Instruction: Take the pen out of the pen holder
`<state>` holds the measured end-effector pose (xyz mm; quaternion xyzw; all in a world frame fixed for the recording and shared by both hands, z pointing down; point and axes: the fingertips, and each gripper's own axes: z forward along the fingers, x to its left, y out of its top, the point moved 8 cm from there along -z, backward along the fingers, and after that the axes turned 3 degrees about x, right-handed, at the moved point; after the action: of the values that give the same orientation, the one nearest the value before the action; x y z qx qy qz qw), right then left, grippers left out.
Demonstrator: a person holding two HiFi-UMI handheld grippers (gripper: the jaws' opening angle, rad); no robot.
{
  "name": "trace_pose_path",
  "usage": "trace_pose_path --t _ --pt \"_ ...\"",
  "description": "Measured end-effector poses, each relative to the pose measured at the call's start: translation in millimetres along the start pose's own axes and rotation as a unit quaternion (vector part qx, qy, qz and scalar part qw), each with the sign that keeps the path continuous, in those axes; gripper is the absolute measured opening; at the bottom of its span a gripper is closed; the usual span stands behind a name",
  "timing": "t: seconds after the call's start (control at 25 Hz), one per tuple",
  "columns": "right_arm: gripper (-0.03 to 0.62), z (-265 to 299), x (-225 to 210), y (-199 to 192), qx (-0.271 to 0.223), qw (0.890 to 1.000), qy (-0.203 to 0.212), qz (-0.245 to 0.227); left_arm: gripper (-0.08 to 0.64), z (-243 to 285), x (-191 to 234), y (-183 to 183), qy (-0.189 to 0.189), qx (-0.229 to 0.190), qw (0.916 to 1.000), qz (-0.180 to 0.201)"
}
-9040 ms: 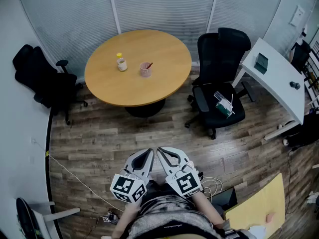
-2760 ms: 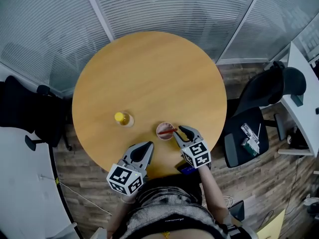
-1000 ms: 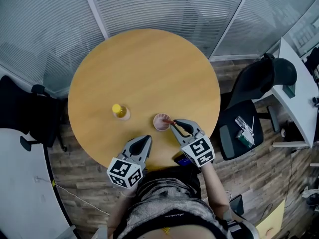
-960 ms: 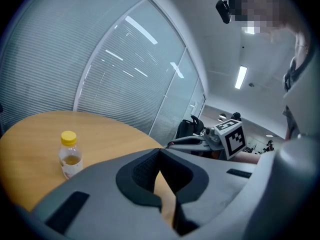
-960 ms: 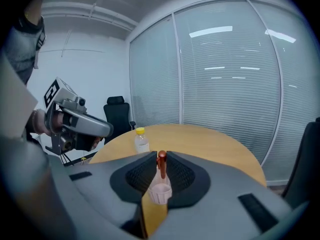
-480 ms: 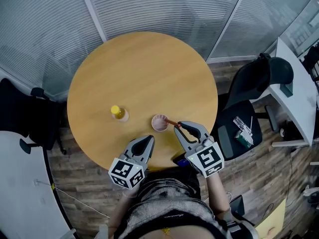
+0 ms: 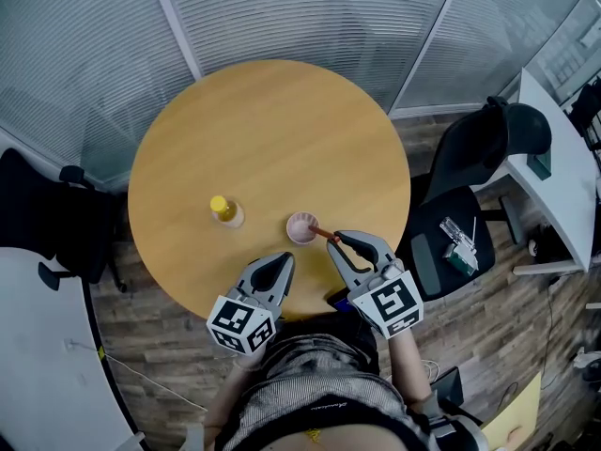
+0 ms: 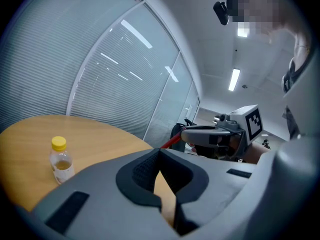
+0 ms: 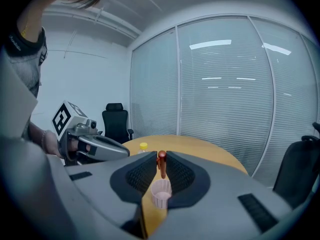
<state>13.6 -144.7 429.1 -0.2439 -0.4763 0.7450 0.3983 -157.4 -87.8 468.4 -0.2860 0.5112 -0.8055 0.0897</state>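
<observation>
Compared with a second ago, the right tool (image 7: 340, 241) is sitting a little further toward the lower right of the head view, and the pen (image 7: 324, 234) is leaning further out of the pen holder (image 7: 300, 227) along with it. That tool's jaws are pinching narrowly on the pen's upper end. In the right gripper view the reddish pen is rising between the two dark pads, with its lower end still dipping into the pale pink, ribbed pen holder just below.

The pen holder is standing upright on the round wooden tabletop (image 7: 272, 130), just below the middle of the head view and near the tabletop's lower edge. A small bottle (image 7: 225, 211) with a yellow cap is standing to its left, apart from it.

The left tool (image 7: 280, 263) is hovering over the tabletop's lower edge, below and slightly left of the pen holder and touching nothing. Its jaws are lying together at the tips with nothing between them. In the left gripper view only a thin wedge of tabletop is showing behind the pads, the bottle is standing at the lower left, and the right tool with the red pen is reaching in from the right of centre.

A black office chair (image 7: 474, 172) is standing at the right of the head view, between the tabletop and a white desk (image 7: 563, 186), and pale blinds (image 7: 310, 12) are running across the top of the frame
</observation>
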Motion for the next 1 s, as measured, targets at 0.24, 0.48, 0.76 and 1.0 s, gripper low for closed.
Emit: trace_pose_path --t 0.24,0.48,0.76,1.0 --pt "0.067 -0.5 2.1 3.1 0.000 1.000 -0.001 0.006 0.005 -2.0 -1.1 -1.1 0.003 0.002 1.0000 -0.002" --pt "0.067 -1.3 3.9 3.6 0.003 1.000 0.000 0.007 0.005 -5.5 -0.7 -4.4 0.001 0.002 0.9999 -0.012" --pt "0.067 -1.5 1.6 1.7 0.007 1.000 -0.001 0.004 0.005 -3.7 -1.5 -7.1 -0.003 0.006 0.9999 -0.015" --pt "0.067 1.2 0.8 0.9 0.012 1.000 0.000 0.002 0.005 -3.8 -1.5 -6.6 -0.004 0.007 0.9999 -0.015"
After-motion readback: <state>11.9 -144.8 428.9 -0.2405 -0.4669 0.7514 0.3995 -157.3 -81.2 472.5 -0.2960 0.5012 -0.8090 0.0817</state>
